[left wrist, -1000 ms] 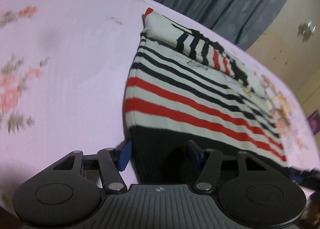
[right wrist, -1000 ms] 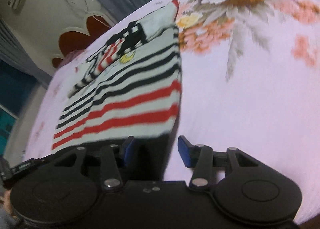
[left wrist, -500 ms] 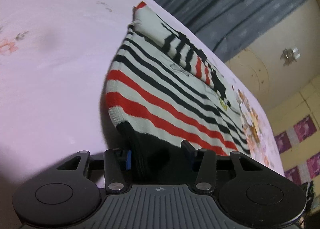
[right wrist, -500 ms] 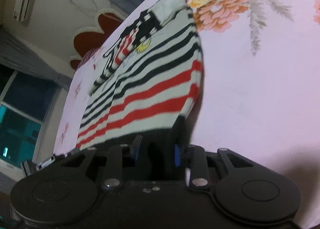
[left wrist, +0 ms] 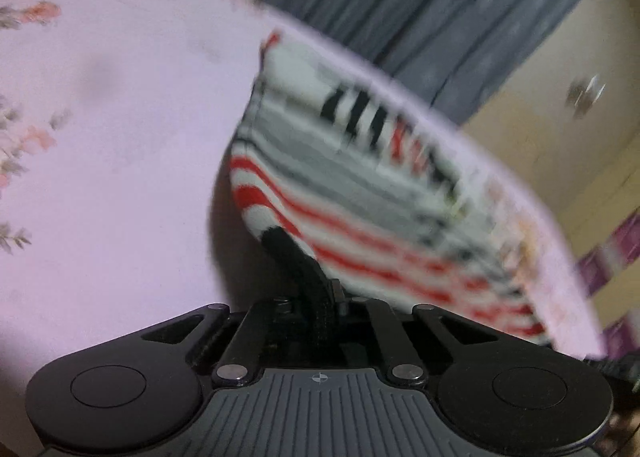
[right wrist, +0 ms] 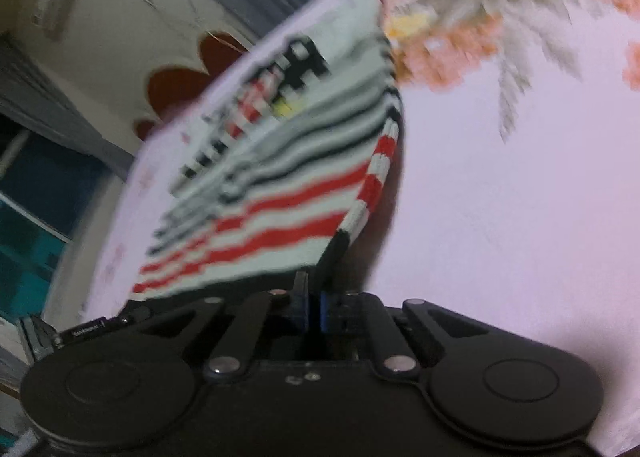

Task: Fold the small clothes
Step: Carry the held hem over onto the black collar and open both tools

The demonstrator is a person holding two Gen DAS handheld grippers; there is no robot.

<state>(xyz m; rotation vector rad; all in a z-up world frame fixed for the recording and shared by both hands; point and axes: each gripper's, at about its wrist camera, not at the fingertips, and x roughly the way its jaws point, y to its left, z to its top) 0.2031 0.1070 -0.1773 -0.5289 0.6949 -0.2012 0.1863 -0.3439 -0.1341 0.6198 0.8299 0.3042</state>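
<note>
— Two tools, both pinching the same thing?
— Yes. The left tool [left wrist: 320, 297] has its jaws pressed together on the black hem of the striped top [left wrist: 360, 193], and the right tool [right wrist: 314, 297] is clamped on the hem at the other corner.
— Where does the top sit from each tool?
— From the left tool it runs ahead and off to the right; from the right tool it runs ahead and to the left. The held hem is raised off the bed [left wrist: 120, 137], while the far end, with the folded sleeve, lies on the sheet.
— What does the cloth look like near the jaws?
— Black band right at the pads, then white with red stripes, then black stripes further out. The left corner bunches into a narrow black ridge between the jaws.
— And around it?
— Pink floral sheet on both sides. A big flower print [right wrist: 480, 25] lies ahead and right of the right tool. A grey curtain [left wrist: 440, 9] hangs beyond the bed. Both views are blurred, so fine detail is lost.
</note>
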